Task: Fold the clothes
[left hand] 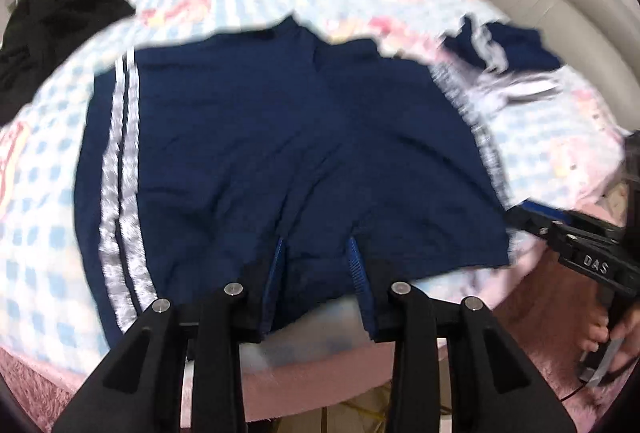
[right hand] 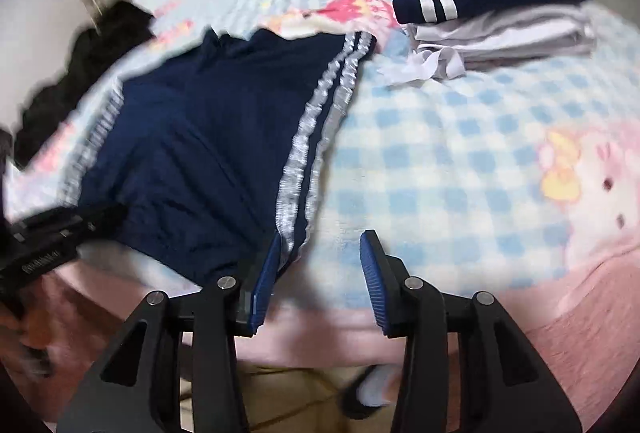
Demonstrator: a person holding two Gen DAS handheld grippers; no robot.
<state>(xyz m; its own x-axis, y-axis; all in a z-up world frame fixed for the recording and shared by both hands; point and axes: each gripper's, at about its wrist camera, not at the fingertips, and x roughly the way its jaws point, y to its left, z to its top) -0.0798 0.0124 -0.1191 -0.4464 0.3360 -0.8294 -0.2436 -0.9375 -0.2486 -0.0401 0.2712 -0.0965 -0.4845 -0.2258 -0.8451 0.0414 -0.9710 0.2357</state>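
Navy shorts (left hand: 248, 153) with two white side stripes lie spread flat on the blue checked blanket (left hand: 44, 201). My left gripper (left hand: 316, 257) is open at the near hem, and the navy cloth lies between its blue pads (left hand: 357, 265). In the right wrist view the same shorts (right hand: 192, 161) lie to the left. My right gripper (right hand: 320, 261) is open at the striped corner of the hem, its left pad (right hand: 267, 273) touching the stripe edge and its right pad over bare blanket (right hand: 440, 169). Each gripper shows at the edge of the other's view: the right gripper (left hand: 576, 249) and the left gripper (right hand: 48, 233).
A stack of folded clothes (right hand: 492, 17), navy striped on top and grey below, sits at the far right of the bed. A black garment (right hand: 80, 73) lies crumpled at the far left. A pink fleece edge (right hand: 560, 305) hangs at the front. A shoe (right hand: 370, 391) stands on the floor below.
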